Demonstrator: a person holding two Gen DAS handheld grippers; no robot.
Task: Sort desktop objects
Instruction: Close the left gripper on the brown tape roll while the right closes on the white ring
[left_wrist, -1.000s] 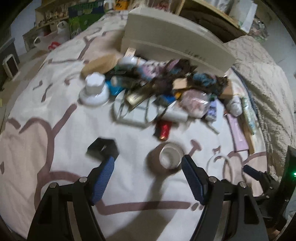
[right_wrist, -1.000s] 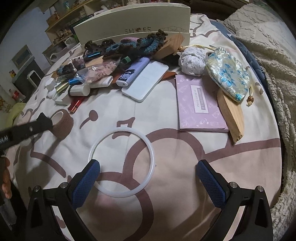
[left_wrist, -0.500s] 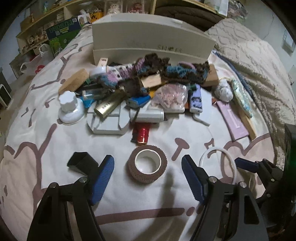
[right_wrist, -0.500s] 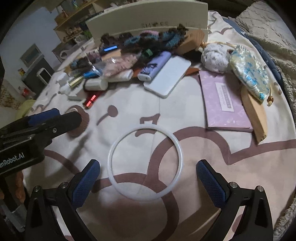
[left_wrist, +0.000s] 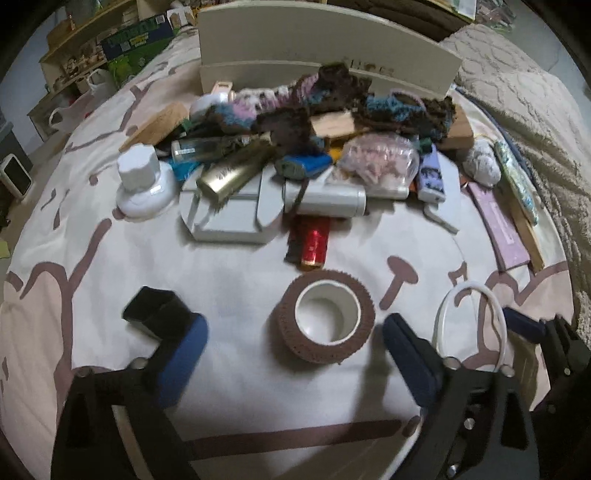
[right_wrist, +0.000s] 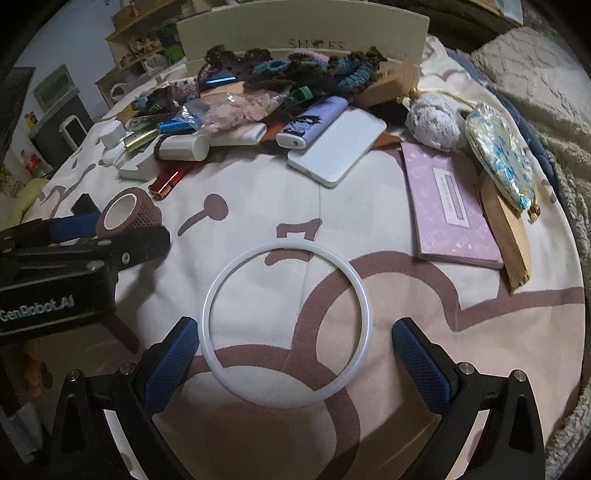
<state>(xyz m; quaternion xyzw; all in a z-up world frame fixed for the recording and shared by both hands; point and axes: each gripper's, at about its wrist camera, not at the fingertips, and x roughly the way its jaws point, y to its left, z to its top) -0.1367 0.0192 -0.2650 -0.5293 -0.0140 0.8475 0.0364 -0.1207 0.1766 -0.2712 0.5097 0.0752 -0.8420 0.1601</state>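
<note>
Between my left gripper (left_wrist: 293, 363) jaws lies the brown tape roll (left_wrist: 327, 317), untouched on the bedspread (left_wrist: 240, 280); those jaws are opening, wider than a second ago, so I judge a grab is next. At three o'clock, the white ring (right_wrist: 286, 323) sits between my right gripper's (right_wrist: 295, 363) spread jaws. Clutter crowds twelve o'clock; six is free.
</note>
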